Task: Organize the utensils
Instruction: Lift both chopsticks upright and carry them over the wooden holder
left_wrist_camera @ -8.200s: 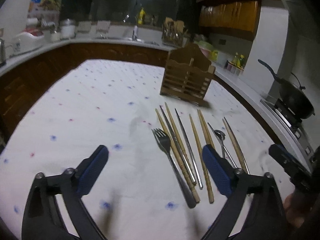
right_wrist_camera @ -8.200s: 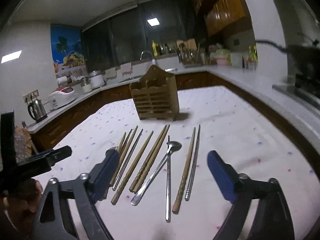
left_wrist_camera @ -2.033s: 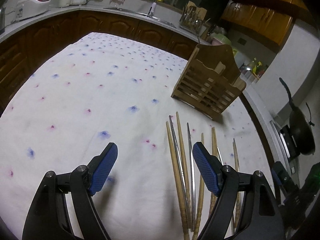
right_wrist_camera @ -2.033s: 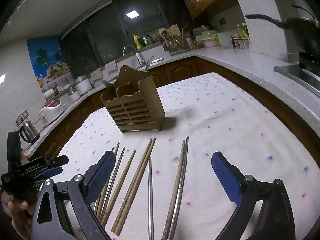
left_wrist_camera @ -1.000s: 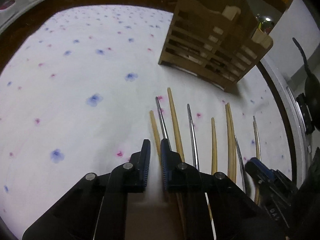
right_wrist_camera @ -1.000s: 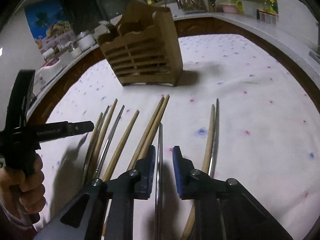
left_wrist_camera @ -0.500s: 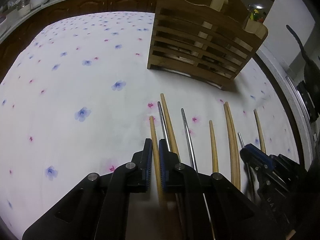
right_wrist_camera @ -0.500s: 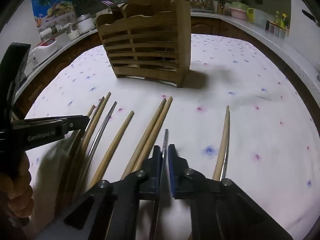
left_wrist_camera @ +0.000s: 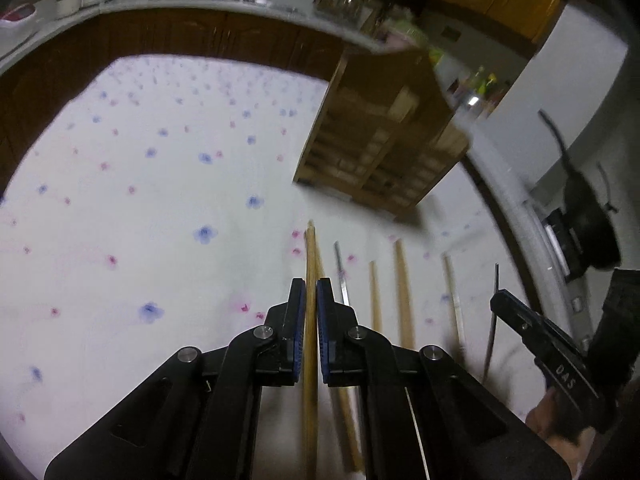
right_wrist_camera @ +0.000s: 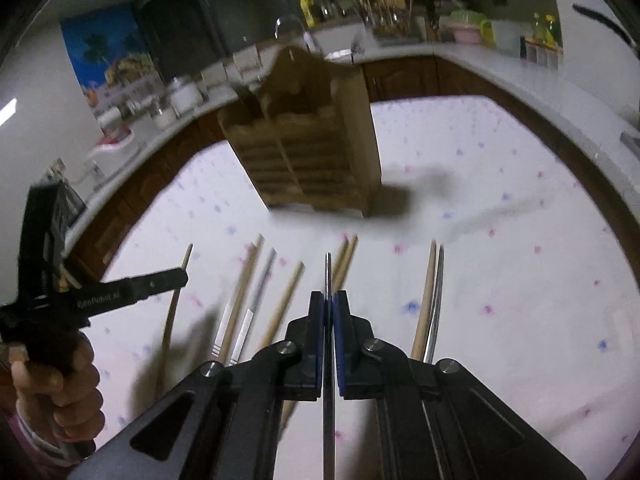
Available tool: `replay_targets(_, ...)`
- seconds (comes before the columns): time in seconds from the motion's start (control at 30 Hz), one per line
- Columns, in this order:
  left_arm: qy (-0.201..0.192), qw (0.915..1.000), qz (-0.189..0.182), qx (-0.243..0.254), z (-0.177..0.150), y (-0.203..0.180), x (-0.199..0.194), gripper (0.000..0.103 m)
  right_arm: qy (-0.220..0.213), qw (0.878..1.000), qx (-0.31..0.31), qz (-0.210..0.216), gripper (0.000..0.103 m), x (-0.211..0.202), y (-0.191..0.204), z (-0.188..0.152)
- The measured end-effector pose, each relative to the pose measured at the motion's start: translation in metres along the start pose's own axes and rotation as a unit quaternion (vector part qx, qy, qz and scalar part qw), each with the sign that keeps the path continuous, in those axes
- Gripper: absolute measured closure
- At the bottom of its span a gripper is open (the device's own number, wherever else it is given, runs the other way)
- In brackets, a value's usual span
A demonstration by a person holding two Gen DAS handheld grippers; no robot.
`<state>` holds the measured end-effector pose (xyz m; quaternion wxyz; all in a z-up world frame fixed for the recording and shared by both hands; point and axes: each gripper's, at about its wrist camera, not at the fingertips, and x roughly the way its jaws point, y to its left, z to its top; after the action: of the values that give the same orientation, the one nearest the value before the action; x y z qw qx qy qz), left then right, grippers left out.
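Note:
My left gripper (left_wrist_camera: 311, 286) is shut on a wooden chopstick (left_wrist_camera: 310, 256) and holds it above the cloth, tip pointing toward the wooden utensil holder (left_wrist_camera: 380, 148). My right gripper (right_wrist_camera: 328, 298) is shut on a metal chopstick (right_wrist_camera: 328, 272), also lifted and pointing at the holder (right_wrist_camera: 312, 152). Several wooden and metal chopsticks (left_wrist_camera: 402, 292) lie in a row on the floral tablecloth (left_wrist_camera: 160, 200); they also show in the right wrist view (right_wrist_camera: 426, 300). A spoon bowl (right_wrist_camera: 286, 26) and a fork stick up from the holder.
The kitchen counter (right_wrist_camera: 500, 64) with a dish rack and bottles runs around the table. A black pan (left_wrist_camera: 588, 216) sits on the stove at the right. The other hand-held gripper shows in each view (right_wrist_camera: 120, 292).
Both grippers, shut on their chopsticks half a second ago, have lifted them off the cloth and tilted upward. The views are blurred from motion.

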<state>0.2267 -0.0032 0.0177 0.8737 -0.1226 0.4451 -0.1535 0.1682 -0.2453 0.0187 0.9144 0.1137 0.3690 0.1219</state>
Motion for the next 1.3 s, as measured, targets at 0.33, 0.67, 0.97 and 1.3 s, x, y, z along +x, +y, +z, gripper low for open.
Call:
replay_targets(0.33,-0.068,0.9972,-0.026,0.017,0.012,-0.011,-0.068,0.098,-0.07,0.997,0.001,0.028,0.099,-0.054,0.013,0.027)
replay_targets(0.67,-0.094,0.995,-0.03,0.019,0.014,-0.013,-0.092,0.098,-0.099,0.994,0.006,0.038,0.099,-0.073,0.014,0.035)
replay_targets(0.97,-0.108,0.9936,-0.03,0.017,0.02,-0.013,-0.1,0.098,-0.113,0.993,0.003,0.042,0.099,-0.082,0.016,0.041)
replay_targets(1.3,-0.121,0.9919,-0.034,0.02,0.035,-0.019,-0.1,0.098,-0.13,0.991,0.006,0.038,0.099,-0.086,0.01,0.056)
